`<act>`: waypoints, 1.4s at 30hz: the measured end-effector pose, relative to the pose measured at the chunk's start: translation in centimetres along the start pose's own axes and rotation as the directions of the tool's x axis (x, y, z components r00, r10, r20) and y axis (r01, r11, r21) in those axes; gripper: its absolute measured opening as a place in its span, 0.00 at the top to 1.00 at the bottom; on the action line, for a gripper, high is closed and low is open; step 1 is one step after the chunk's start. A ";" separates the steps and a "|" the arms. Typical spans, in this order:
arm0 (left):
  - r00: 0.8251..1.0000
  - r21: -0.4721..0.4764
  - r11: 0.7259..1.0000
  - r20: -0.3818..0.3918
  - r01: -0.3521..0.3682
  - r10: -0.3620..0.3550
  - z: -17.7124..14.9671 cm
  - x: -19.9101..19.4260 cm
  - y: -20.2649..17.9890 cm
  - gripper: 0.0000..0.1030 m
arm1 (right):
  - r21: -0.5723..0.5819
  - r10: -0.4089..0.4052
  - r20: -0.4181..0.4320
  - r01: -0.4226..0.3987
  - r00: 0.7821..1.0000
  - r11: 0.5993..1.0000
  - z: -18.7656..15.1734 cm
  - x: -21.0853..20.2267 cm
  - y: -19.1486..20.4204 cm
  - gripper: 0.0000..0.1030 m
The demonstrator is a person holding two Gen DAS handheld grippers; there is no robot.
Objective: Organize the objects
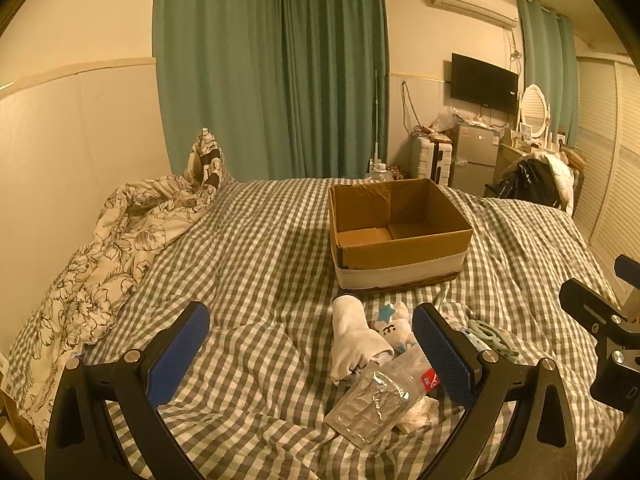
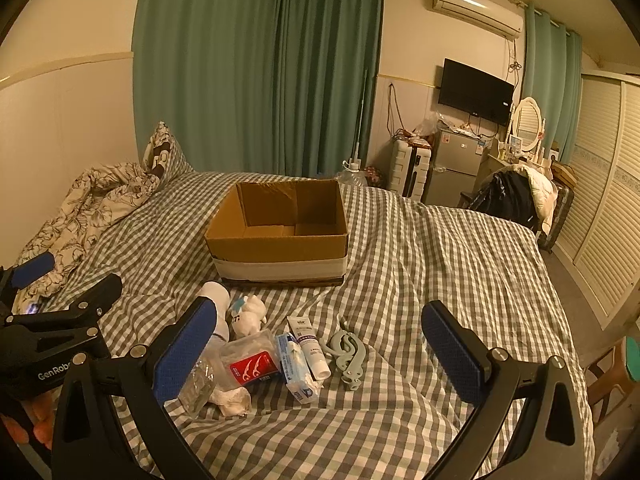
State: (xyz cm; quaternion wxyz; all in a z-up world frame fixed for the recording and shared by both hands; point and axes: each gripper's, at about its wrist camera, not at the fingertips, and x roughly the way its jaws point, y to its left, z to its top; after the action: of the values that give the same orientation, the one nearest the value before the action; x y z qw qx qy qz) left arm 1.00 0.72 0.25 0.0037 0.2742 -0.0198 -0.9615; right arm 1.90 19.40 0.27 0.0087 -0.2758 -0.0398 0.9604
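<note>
An open, empty cardboard box (image 1: 400,220) (image 2: 280,236) stands on the checked bed. In front of it lies a small pile: a white sock (image 1: 356,336), a small white plush toy (image 2: 248,314), a clear foil packet (image 1: 370,404), a clear bag with a red label (image 2: 252,364), a blue-white box (image 2: 294,364), a white tube (image 2: 310,344) and a pale green hanger clip (image 2: 348,354). My left gripper (image 1: 312,352) is open and empty, low over the pile's left side. My right gripper (image 2: 320,348) is open and empty, with the pile between its fingers.
A crumpled floral quilt (image 1: 100,264) lies along the left wall. Green curtains (image 1: 272,68) hang behind the bed. A fridge (image 2: 456,164), a suitcase, a dresser with a mirror and a chair with clothes (image 2: 516,196) stand at the far right. Louvered closet doors (image 2: 608,208) line the right wall.
</note>
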 end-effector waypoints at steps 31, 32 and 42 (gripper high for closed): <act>0.949 0.133 0.980 -0.298 0.145 -0.100 -9.7 9.1 -3.4 0.00 | -0.004 0.009 -0.298 -0.010 0.954 1.000 -5.6 9.8 0.3 0.01; 0.946 0.133 0.980 -0.306 0.149 -0.103 -9.8 9.5 -3.4 0.00 | -0.002 0.012 -0.316 -0.014 0.949 1.000 -5.9 10.4 0.3 0.03; 0.909 0.094 0.972 -0.383 0.215 -0.164 -10.9 12.6 -3.3 0.01 | -0.010 0.042 -0.432 -0.051 0.901 0.999 -7.5 13.7 0.9 0.55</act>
State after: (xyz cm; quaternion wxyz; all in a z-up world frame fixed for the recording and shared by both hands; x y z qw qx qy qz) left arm -3.95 3.45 -15.80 -0.1046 0.4521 -0.0564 -0.8840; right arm -5.74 19.55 -13.41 -0.0084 -0.4822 -0.0405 0.8751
